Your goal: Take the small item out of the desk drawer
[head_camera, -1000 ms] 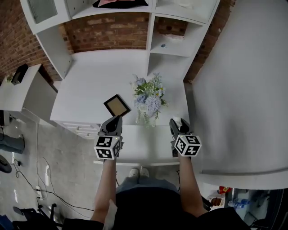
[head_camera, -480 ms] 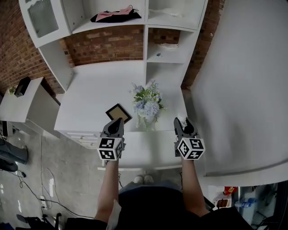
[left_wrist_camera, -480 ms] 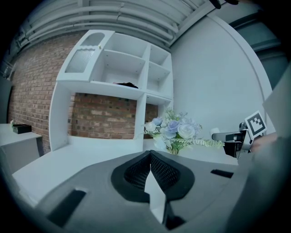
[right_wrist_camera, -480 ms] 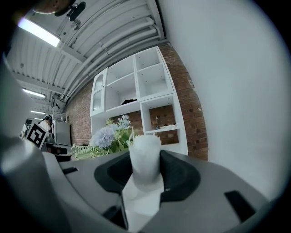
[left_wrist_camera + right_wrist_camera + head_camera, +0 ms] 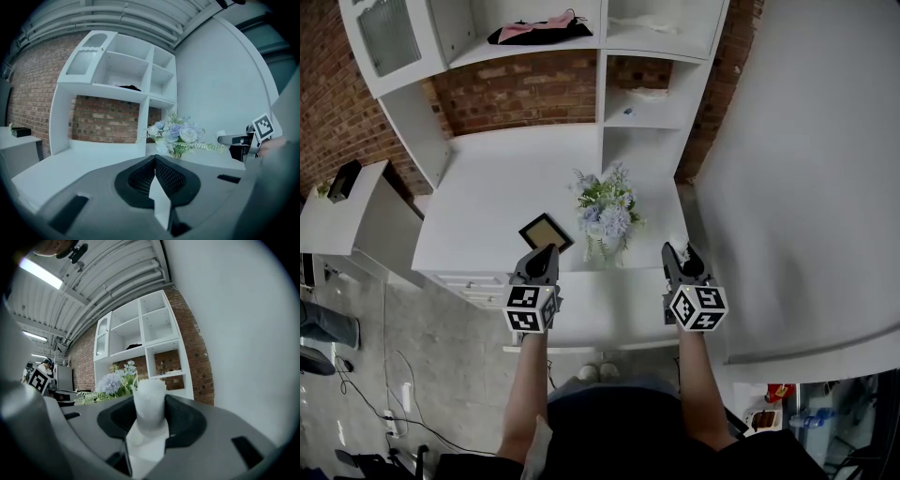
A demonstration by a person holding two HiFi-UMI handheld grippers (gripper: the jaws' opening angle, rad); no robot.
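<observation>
In the right gripper view a small white cylinder-like item (image 5: pixel 149 405) stands between the dark pads of my right gripper (image 5: pixel 150 392), which is shut on it. In the head view that gripper (image 5: pixel 679 253) hovers over the front right of the white desk (image 5: pixel 502 173); the item barely shows there. My left gripper (image 5: pixel 546 253) hangs over the desk's front left. Its jaws meet at the tip with nothing between them (image 5: pixel 154 159). Drawer fronts (image 5: pixel 473 279) show under the desk's left front edge; I cannot tell whether any is open.
A vase of blue and white flowers (image 5: pixel 607 214) stands on the desk between the grippers, with a small picture frame (image 5: pixel 545 231) to its left. White shelving (image 5: pixel 609 75) rises against the brick wall behind. A white wall closes the right side, and a low side unit (image 5: pixel 347 202) stands left.
The head view has tilted a little, showing more of the shelving. Both grippers hold about the same place over the desk's front edge, and the right one still holds the white item.
</observation>
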